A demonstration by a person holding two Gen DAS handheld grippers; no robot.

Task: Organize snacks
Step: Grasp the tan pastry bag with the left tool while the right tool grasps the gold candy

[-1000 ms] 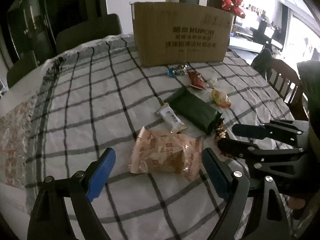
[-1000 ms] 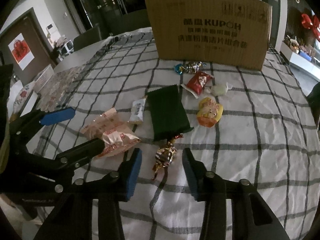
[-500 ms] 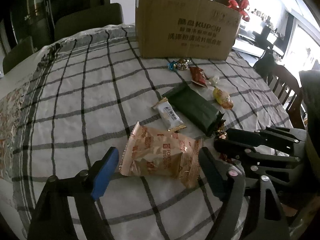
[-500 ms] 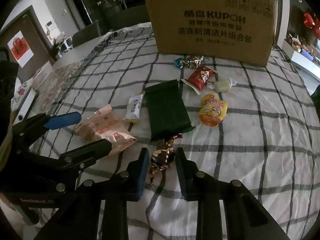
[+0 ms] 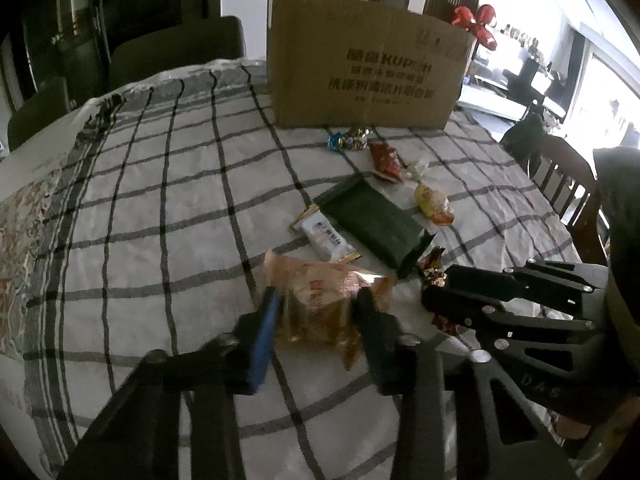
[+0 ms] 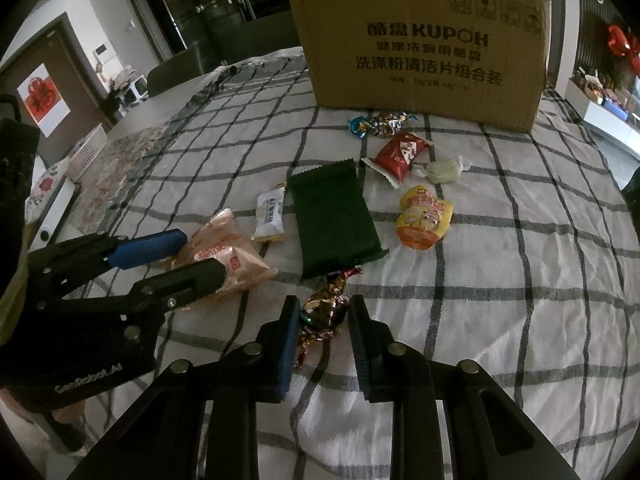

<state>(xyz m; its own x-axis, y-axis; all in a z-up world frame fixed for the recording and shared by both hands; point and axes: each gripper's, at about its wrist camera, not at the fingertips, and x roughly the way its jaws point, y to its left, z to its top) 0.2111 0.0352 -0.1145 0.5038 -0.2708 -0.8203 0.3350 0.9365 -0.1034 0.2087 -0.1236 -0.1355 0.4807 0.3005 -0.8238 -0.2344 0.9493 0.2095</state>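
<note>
Biscuit packet [image 5: 324, 304] pinched between left gripper [image 5: 316, 316] fingers [image 5: 264, 328].

We saw a checked cloth [image 6: 500, 264] covering the counter, with a patterned floral mat [image 5: 24, 236] at its left edge. Dark chairs [image 5: 176, 52] stood behind the counter and a wooden chair [image 5: 568, 176] at its right side. A red bow [image 6: 622, 46] hung on the far wall, and a red-and-white poster [image 6: 40, 98] marked a brown door.
</note>
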